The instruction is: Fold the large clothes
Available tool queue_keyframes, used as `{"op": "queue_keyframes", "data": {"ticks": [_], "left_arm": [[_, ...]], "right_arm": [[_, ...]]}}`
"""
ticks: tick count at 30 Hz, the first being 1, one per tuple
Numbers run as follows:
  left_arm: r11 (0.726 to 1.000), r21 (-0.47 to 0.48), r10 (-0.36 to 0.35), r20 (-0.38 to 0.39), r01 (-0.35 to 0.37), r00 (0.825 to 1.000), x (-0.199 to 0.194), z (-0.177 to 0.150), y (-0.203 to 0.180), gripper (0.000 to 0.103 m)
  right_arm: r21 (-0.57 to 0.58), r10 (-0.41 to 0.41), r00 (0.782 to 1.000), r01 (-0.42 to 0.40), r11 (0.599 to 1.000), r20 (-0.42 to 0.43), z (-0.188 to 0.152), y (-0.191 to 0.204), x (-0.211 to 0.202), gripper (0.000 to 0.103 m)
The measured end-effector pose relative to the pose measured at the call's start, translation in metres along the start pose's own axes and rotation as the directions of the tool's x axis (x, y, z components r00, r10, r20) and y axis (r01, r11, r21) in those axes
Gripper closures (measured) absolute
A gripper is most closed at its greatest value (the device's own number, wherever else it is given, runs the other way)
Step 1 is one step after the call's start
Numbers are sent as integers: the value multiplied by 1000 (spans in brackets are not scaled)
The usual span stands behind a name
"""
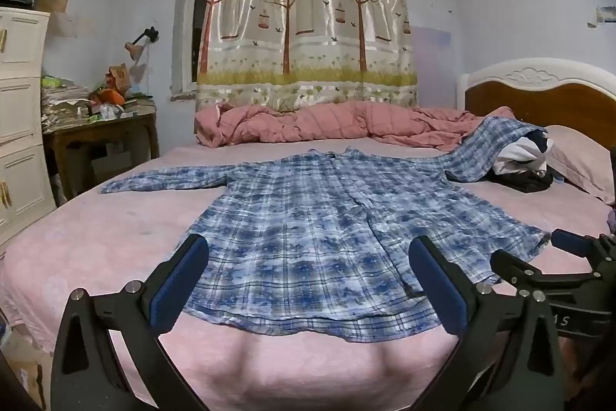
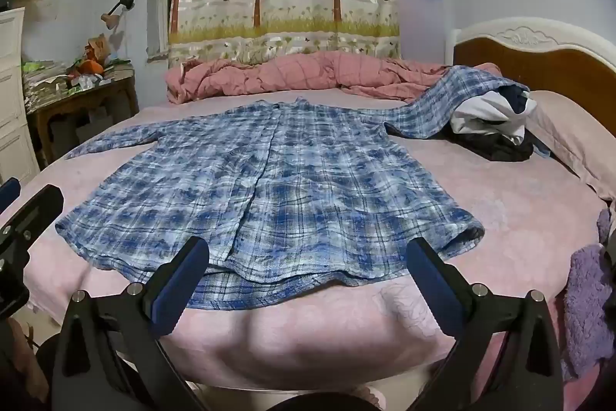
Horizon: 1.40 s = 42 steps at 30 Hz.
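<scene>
A large blue-and-white plaid shirt (image 1: 308,218) (image 2: 269,187) lies spread flat on the pink bed (image 1: 115,237) (image 2: 519,210), collar away from me, hem toward the near edge. Its left sleeve stretches out flat; its right sleeve (image 2: 435,103) drapes over a pile of clothes. My left gripper (image 1: 308,280) hovers open over the hem's left half, nothing between its blue pads. My right gripper (image 2: 308,280) hovers open above the hem's right half, also empty. The right gripper's body (image 1: 546,276) shows at the right edge of the left wrist view.
A rumpled pink quilt (image 1: 327,124) lies along the far side. A pile of white and dark clothes (image 2: 496,126) and a pillow (image 2: 569,141) sit by the headboard (image 1: 546,95). A cluttered wooden table (image 1: 100,126) and white drawers (image 1: 19,126) stand left. A purple fuzzy cloth (image 2: 585,303) lies near right.
</scene>
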<state>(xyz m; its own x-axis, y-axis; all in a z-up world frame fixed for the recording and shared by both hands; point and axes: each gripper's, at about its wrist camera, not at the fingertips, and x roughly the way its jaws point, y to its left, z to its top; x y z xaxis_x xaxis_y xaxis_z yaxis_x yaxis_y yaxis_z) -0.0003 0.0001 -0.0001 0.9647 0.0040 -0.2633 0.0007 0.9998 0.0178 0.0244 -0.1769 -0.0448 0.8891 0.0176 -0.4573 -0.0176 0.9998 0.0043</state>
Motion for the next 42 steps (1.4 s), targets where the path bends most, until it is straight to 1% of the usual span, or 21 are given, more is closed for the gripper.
{"op": "queue_keyframes", "data": {"ticks": [1,9,10,14,15,16,18,25,27,29,31,33,35,36,39,42], "left_arm": [[1000,-2,-4,-2,4,1000,0,0,0,0],[1000,-1,19,8,-19,1000,2,3,-2,0],[1000,0,19,9,-19,1000,-7,5,-3,0],[1000,-6,14,32,-14,999,-14,9,-3,0],[1000,-11,10,46,-9,999,-14,9,-3,0],[1000,-22,-8,60,10,998,-17,7,3,0],[999,-26,-36,64,37,997,-15,9,4,0],[997,-64,-31,76,36,997,-6,14,13,0],[995,-83,-44,74,50,996,-7,11,16,0],[995,-91,-38,83,45,996,-8,11,19,0],[996,-78,-38,85,45,996,-8,11,17,0],[998,-51,-31,79,35,996,-7,10,13,0],[999,-26,-20,90,23,996,-10,9,8,0],[1000,-15,-13,97,15,995,-12,9,6,0],[1000,19,21,115,-23,993,-14,7,-2,0],[998,45,42,119,-48,992,-14,6,-7,0]], "right_arm": [[14,10,1000,-10,1000,14,0,0,-1,0],[8,6,1000,-6,1000,12,0,1,-1,0],[9,6,1000,-6,1000,18,0,-2,-1,0],[3,8,999,-8,1000,49,4,1,-6,0],[1,9,998,-9,1000,57,5,1,-7,0],[-2,15,998,-15,1000,64,7,1,-7,0],[-12,18,997,-18,1000,71,7,4,-9,0],[-35,0,992,4,999,125,15,8,-10,0],[-33,-2,992,6,999,125,16,8,-8,0],[-33,1,991,4,999,131,16,9,-9,0],[-39,-9,989,15,999,150,18,9,-11,0],[-69,-16,983,29,997,184,19,13,-15,0],[-98,-41,976,63,993,212,20,17,-16,0],[-102,-51,975,74,992,215,20,18,-16,0],[-101,-37,978,59,993,206,19,15,-16,0],[-77,-50,974,68,995,222,18,11,-19,0]]}}
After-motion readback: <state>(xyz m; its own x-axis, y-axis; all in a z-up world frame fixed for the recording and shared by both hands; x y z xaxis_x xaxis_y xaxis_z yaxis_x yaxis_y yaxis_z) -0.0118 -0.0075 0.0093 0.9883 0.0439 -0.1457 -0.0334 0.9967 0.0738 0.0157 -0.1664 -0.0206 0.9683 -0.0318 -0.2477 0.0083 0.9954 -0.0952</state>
